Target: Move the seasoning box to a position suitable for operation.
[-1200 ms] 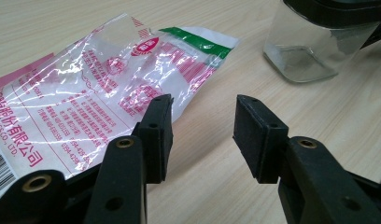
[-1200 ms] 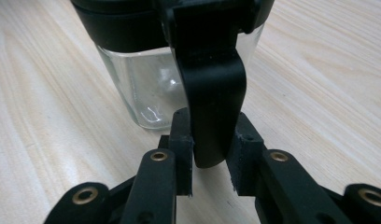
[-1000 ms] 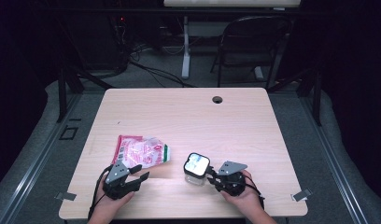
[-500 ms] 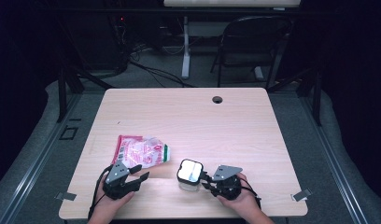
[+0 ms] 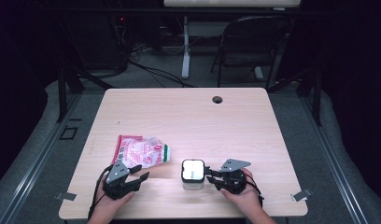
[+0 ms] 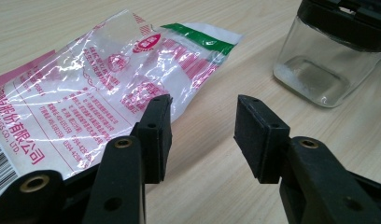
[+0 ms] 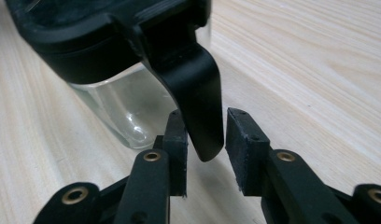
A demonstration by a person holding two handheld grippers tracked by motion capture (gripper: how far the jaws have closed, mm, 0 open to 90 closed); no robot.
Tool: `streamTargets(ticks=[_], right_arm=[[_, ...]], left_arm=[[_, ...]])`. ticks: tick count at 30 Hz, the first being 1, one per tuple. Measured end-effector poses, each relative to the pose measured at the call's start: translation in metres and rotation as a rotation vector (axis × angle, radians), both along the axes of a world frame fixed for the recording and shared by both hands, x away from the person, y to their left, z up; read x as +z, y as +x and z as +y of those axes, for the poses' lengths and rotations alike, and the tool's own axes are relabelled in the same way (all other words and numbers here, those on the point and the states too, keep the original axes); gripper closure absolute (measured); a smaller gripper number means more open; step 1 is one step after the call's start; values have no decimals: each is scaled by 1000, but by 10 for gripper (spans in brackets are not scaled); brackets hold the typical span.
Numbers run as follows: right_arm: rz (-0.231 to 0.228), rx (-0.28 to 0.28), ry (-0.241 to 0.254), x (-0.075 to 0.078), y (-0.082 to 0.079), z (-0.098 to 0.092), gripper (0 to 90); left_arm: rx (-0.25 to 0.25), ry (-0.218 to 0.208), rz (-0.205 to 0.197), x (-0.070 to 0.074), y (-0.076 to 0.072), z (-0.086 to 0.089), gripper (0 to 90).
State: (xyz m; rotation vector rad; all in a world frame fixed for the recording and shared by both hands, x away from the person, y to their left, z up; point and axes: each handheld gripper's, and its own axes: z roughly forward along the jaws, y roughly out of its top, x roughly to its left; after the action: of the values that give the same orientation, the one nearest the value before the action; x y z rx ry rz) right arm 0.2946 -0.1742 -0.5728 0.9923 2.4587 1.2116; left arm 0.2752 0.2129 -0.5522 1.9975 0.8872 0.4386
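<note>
Sitting on counter (image 5: 254, 121), front centre: glass jar (image 5: 192, 173), black lid. Right hand-held gripper (image 7: 205, 140) just opening, pads flanking lid latch (image 7: 198, 93). Left hand-held gripper (image 6: 202, 128) gaping, empty. Lying beside: pink-printed bag (image 6: 86, 88), reading "CO., LTD."

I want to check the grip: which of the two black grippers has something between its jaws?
The right gripper: the black latch flap of the clear lidded jar stands between its just-opened jaws. The left gripper has bare table between its jaws.

Both grippers black: left gripper (image 5: 143, 177), right gripper (image 5: 209, 174), each topped by a grey three-cornered plate. Jaws carry square matte pads (image 6: 256, 135), brass-ringed rivets (image 7: 151, 156) at joints. Black cable (image 5: 99, 186) trails; forearms bare
</note>
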Motion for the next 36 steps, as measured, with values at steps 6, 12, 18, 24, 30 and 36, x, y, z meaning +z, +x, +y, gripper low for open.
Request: streamTargets(ticks=[6,12,18,24,30,36], right_arm=[[3,-30,20,0,1,-3,659],[18,-8,-4,1,0,-1,644],[7,31,-2,10,-2,-4,646],[3,16,62,24,-8,-20,698],[-27,-52,81,37,-16,-25,674],[9,-73,14,40,-15,-19,625]], left_arm=[[-3,-1,-3,0,-1,-1,561],[-20,4,-2,0,-1,-3,561],[-24,-15,43,-3,4,-3,561],[1,-12,71,-4,2,-5,566],[-33,-28,36,3,-6,-9,565],[-36,-76,56,17,4,-17,564]])
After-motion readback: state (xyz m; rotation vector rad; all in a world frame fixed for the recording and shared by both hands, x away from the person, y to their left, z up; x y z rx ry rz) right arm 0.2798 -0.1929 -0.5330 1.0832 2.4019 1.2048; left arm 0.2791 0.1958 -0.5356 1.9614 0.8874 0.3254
